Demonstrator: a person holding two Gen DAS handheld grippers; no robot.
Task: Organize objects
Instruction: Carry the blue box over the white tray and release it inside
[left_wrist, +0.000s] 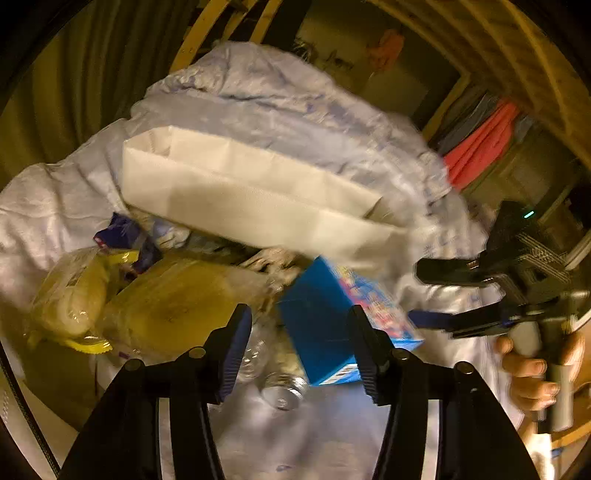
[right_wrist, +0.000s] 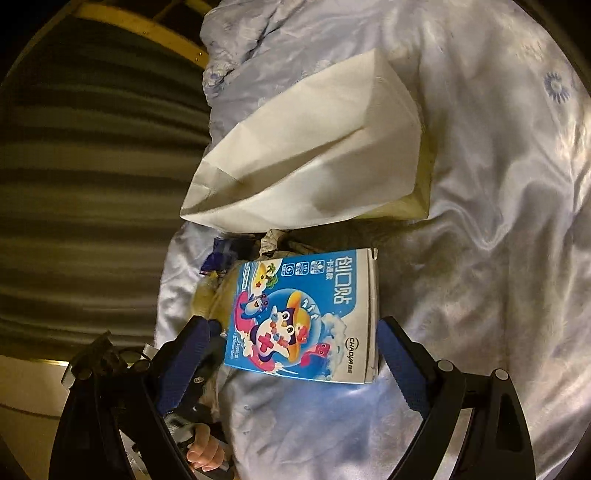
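A blue cartoon-printed box (left_wrist: 317, 325) (right_wrist: 295, 314) lies flat on a pale satin quilt (right_wrist: 480, 221). My left gripper (left_wrist: 300, 354) hovers over its near end. Its left finger stands clear of the box and its right finger overlaps the box's edge, so the jaws are open. My right gripper (right_wrist: 295, 354) (left_wrist: 415, 293) is wide open. It straddles the box and neither pad presses on it. A white paper bag (left_wrist: 240, 192) (right_wrist: 306, 158) lies on its side just beyond the box. A clear plastic bottle (left_wrist: 284, 391) rests under my left fingers.
Two yellowish plastic food bags (left_wrist: 74, 299) (left_wrist: 177, 295) and a dark blue wrapper (left_wrist: 125, 229) lie left of the box. The bunched quilt (left_wrist: 258, 92) rises behind the paper bag. A hand (left_wrist: 528, 369) holds the right gripper. A striped curtain (right_wrist: 92, 184) hangs at the left.
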